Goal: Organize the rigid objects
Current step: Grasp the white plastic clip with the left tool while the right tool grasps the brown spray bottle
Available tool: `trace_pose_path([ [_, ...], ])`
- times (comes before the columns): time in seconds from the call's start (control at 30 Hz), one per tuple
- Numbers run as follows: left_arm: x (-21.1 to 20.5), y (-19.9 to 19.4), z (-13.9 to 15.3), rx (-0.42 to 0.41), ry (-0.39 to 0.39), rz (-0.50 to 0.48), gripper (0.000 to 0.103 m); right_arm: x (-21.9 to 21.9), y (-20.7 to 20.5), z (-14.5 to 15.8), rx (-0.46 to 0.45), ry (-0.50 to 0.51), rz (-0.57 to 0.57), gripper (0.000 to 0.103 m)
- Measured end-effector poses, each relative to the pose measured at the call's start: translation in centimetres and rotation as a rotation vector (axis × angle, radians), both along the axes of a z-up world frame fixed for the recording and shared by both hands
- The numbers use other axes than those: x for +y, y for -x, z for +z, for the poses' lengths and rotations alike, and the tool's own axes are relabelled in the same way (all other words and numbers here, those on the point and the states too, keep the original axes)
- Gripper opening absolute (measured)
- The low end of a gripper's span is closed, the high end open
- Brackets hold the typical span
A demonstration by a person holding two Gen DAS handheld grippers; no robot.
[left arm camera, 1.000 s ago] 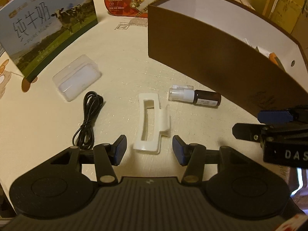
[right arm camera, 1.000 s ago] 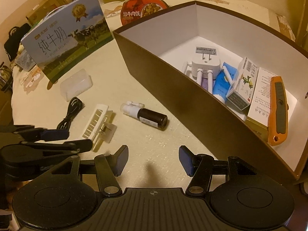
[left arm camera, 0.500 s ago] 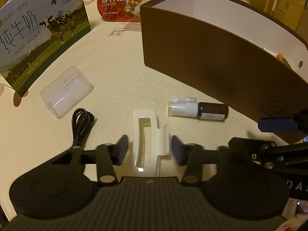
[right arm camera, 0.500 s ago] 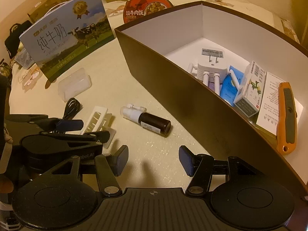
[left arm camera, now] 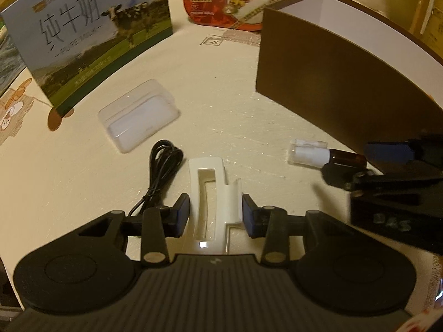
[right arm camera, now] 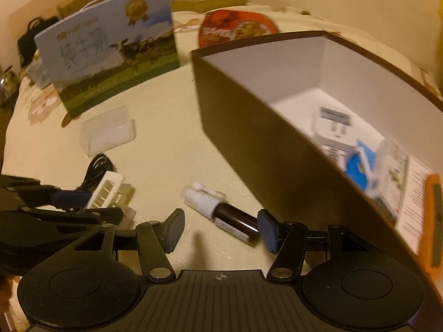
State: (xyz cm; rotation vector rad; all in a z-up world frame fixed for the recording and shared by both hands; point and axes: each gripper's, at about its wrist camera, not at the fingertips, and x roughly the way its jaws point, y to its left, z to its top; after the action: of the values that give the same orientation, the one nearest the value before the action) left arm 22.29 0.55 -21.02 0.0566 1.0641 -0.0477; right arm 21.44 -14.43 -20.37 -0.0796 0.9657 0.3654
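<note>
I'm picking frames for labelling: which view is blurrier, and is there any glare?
Right wrist view: clearly blurrier, with the box contents and milk carton smeared by motion. Left wrist view: mostly sharp, soft only on the right hand-held gripper at the edge; one small bright glint on the white plastic holder. Both are dim, warm-lit and fisheye-bent.
</note>
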Motion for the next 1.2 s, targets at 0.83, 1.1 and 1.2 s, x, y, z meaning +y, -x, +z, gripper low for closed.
trace_pose_path([
  [0.83,0.4,2.2,0.4,0.016,0.014,0.015,0.036,0.0,3.4,-1.9,0.089,0.017,0.114,0.020],
  [1.1,-0.4,5.9,0.9,0.060,0.023,-0.012,0.036,-1.3,7.8,-1.4,0.146,-0.021,0.090,0.020],
  [1.2,-0.3,6.0,0.7,0.084,0.032,-0.010,0.036,-1.6,7.8,-1.4,0.160,-0.041,0.065,0.020],
])
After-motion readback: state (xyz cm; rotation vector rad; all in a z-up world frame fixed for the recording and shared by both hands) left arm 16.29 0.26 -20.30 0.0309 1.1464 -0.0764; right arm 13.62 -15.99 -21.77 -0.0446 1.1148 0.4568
